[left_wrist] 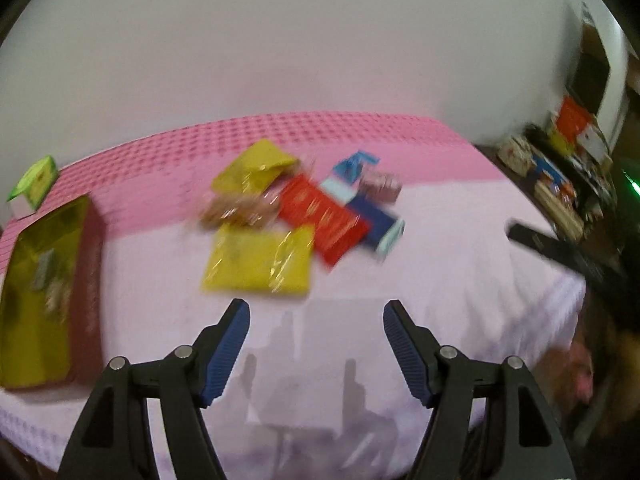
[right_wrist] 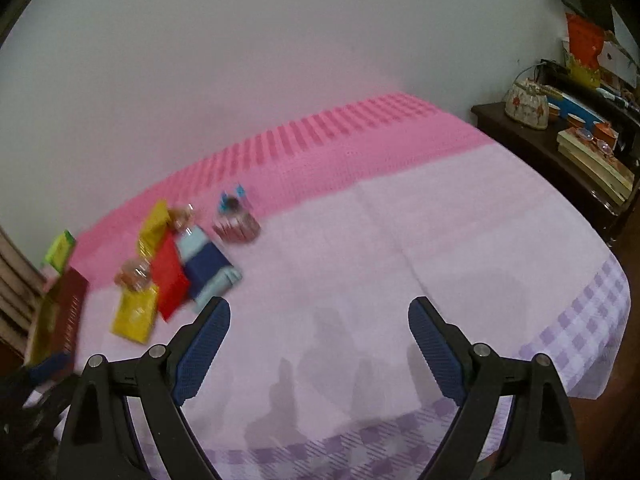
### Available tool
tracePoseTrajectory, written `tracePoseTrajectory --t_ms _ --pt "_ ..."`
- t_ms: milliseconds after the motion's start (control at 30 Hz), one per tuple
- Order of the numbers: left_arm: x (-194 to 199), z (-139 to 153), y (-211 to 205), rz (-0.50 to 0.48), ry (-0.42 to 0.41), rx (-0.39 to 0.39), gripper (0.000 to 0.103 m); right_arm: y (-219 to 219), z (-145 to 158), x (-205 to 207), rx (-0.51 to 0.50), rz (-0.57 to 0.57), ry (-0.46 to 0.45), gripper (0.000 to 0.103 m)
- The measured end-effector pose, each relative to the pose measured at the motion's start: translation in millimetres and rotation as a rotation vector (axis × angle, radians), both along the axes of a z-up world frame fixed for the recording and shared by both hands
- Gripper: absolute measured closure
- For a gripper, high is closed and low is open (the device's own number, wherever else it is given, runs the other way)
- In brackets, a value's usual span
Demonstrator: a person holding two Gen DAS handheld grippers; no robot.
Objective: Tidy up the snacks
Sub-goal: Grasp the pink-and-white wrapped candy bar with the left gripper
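Loose heap of glossy yellow, red and blue snack packets (left_wrist: 288, 216) on pink-clothed bench (left_wrist: 460, 248): directly ahead of empty, half-open left claw (left_wrist: 316, 320); well left of empty, wide-open right claw (right_wrist: 319, 316).

The snack packets (left_wrist: 296, 208) lie flat in an overlapping heap ahead of me on the table (left_wrist: 460, 248). Two yellow pouches (left_wrist: 258, 258), a red packet (left_wrist: 324, 216), a navy one (left_wrist: 376, 226) and a clear cookie pack (left_wrist: 236, 210), all blurred.
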State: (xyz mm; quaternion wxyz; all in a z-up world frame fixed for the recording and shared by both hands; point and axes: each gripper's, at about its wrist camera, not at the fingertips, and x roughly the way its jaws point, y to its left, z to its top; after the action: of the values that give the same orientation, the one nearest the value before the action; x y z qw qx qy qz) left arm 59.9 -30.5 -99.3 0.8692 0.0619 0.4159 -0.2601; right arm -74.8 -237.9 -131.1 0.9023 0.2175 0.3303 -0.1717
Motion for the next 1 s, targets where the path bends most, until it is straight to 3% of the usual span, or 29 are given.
tracePoseTrajectory --t_ms 233,500,867,933,967,1000 --pt "56 -2 -80 0.048 0.046 -0.044 0.032 -25 18 -13 0.065 -0.076 -0.052 0.01" --pt "87 -21 -148 0.015 0.037 0.097 0.032 -47 6 -13 0.123 -0.125 -0.028 0.01" --pt "123 -53 -185 -0.032 0.056 0.212 0.032 -59 3 -14 0.155 -0.142 -0.027 0.01" --pt "128 -57 -189 -0.03 0.062 0.225 0.041 -58 2 -12 0.156 -0.136 -0.024 0.01" --pt "128 -57 -189 -0.034 0.066 0.224 0.054 -57 2 -11 0.156 -0.134 -0.021 0.01" --pt "129 -56 -189 -0.035 0.068 0.22 0.055 -57 1 -11 0.156 -0.132 -0.019 0.01"
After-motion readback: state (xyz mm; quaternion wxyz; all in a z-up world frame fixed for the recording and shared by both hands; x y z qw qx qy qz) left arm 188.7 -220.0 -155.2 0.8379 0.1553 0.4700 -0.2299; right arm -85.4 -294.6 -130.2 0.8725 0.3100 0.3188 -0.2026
